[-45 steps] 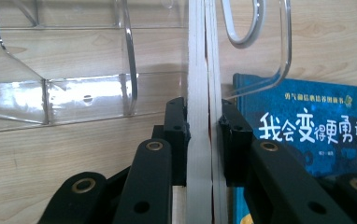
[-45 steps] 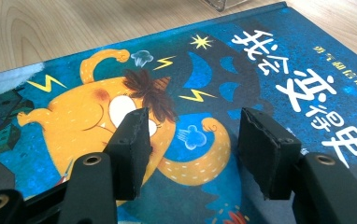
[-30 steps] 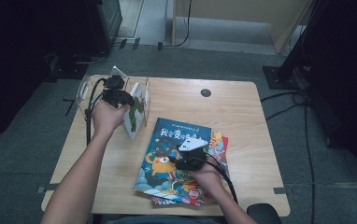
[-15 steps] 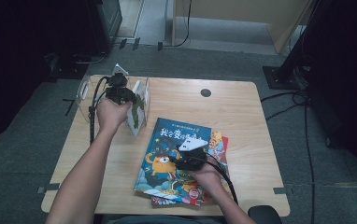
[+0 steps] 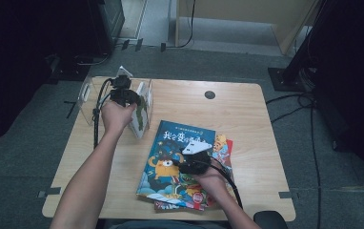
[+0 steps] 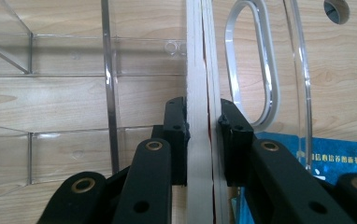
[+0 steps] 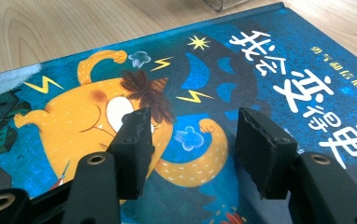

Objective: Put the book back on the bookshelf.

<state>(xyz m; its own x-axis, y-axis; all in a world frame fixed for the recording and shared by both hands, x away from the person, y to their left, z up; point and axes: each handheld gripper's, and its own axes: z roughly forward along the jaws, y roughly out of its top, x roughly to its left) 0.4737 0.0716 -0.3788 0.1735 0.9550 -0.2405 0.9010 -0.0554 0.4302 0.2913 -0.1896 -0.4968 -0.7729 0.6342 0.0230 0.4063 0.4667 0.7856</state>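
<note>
Blue picture book (image 7: 242, 93) lies flat beneath the right gripper (image 7: 193, 154), whose jaws stand apart, holding nothing. Clear acrylic rack (image 6: 111, 70) rises beyond the left gripper (image 6: 203, 135), whose jaws clamp an upright thin book (image 6: 200, 70) between them.

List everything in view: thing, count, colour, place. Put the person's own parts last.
Table: one, light wood, centre of the high view.
Rack: one, clear plastic, table's far left.
Upright book: one, pale page edges, standing at the rack, clamped in the left jaws.
Blue book: one, blue with orange monster, flat on top of a stack, near centre.
Books beneath: number unclear, red edges showing, under the blue book.
Left gripper: one, black, shut on the upright book.
Right gripper: one, black, jaws open over the blue book.
</note>
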